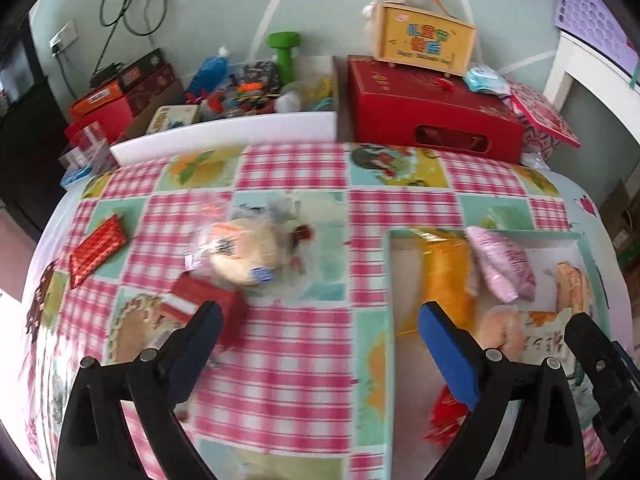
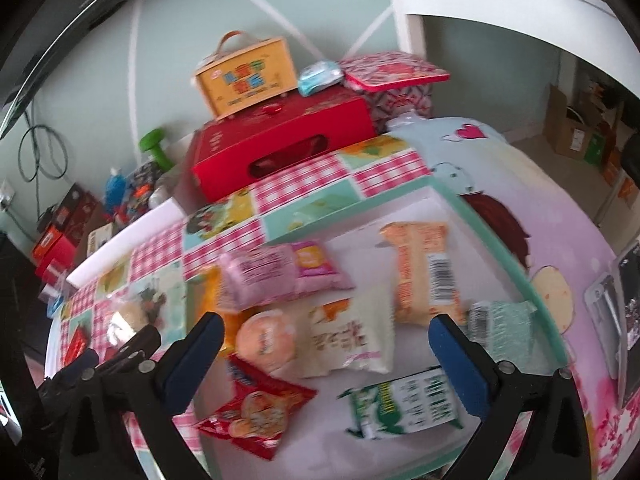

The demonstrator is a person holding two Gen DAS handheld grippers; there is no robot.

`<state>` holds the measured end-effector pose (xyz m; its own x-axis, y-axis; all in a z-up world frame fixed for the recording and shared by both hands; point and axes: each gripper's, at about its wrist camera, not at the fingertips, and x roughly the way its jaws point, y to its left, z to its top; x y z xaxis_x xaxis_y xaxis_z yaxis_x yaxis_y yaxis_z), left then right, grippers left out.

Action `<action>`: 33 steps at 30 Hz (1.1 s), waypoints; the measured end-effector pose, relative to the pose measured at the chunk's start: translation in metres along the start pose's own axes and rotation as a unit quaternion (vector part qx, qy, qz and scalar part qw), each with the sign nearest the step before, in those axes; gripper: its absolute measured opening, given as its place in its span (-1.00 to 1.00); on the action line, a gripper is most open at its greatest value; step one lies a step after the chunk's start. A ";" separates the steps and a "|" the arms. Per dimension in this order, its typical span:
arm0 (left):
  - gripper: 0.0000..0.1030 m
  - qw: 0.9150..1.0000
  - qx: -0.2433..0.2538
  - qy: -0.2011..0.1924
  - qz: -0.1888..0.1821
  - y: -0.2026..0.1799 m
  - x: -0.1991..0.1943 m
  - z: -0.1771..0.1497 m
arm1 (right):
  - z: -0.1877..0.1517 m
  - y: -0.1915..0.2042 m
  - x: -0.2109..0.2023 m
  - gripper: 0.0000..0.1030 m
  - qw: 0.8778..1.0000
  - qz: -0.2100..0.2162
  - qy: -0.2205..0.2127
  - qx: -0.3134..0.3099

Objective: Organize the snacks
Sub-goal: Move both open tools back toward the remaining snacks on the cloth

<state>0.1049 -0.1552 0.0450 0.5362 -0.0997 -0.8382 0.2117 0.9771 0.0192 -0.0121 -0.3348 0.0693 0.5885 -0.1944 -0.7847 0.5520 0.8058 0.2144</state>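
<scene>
Snacks, sorted in part: most lay gathered in the shallow white tray with a mint-green rim, at the right of the tabletop, which wore a glossy pink-gingham patchwork cloth.

Tray contents, seen from my right wrist: a pink pillow pack; an orange wrapped bar with a barcode; a white pouch printed with characters; a round peach-coloured cake in clear film; a red crinkled sachet; a green-and-white packet; a pale green pack at the rim; a yellow bag at the left edge. All soft film wrappers, flat or puffed, laid loosely side by side, some overlapping. I judged they were grouped there as the collecting place.

Still loose on the cloth, seen from my left wrist: a round bun in clear wrap, a small red carton touching it, and a flat red foil pack well apart to the left.

My left gripper hung over the cloth between the loose bun and the tray, jaws spread wide, holding nothing. My right gripper hovered over the tray, jaws likewise spread and empty.

Behind: a red gift box carrying a yellow handled case.
</scene>
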 end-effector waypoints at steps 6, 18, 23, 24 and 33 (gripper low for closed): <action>0.90 0.999 -0.027 0.005 0.024 0.045 -0.001 -0.009 | -0.009 0.030 0.007 1.00 0.999 0.021 0.021 -0.021; 0.90 0.994 -0.091 0.014 0.065 0.124 -0.006 -0.027 | -0.034 0.097 0.010 1.00 0.994 0.055 0.034 -0.091; 0.90 0.992 -0.106 0.022 0.069 0.151 -0.004 -0.033 | -0.051 0.128 0.015 1.00 0.989 0.077 0.047 -0.121; 0.90 0.991 -0.110 0.023 0.070 0.157 -0.004 -0.034 | -0.054 0.133 0.016 1.00 0.987 0.080 0.050 -0.127; 0.90 0.984 -0.158 0.045 0.063 0.196 0.009 -0.046 | -0.075 0.161 0.024 1.00 0.981 0.088 0.066 -0.162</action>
<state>0.1139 0.0438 0.0164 0.4653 0.0299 -0.8846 -0.1239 0.9918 -0.0317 0.0463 -0.1681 0.0416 0.5650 0.0201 -0.8248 0.2195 0.9600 0.1737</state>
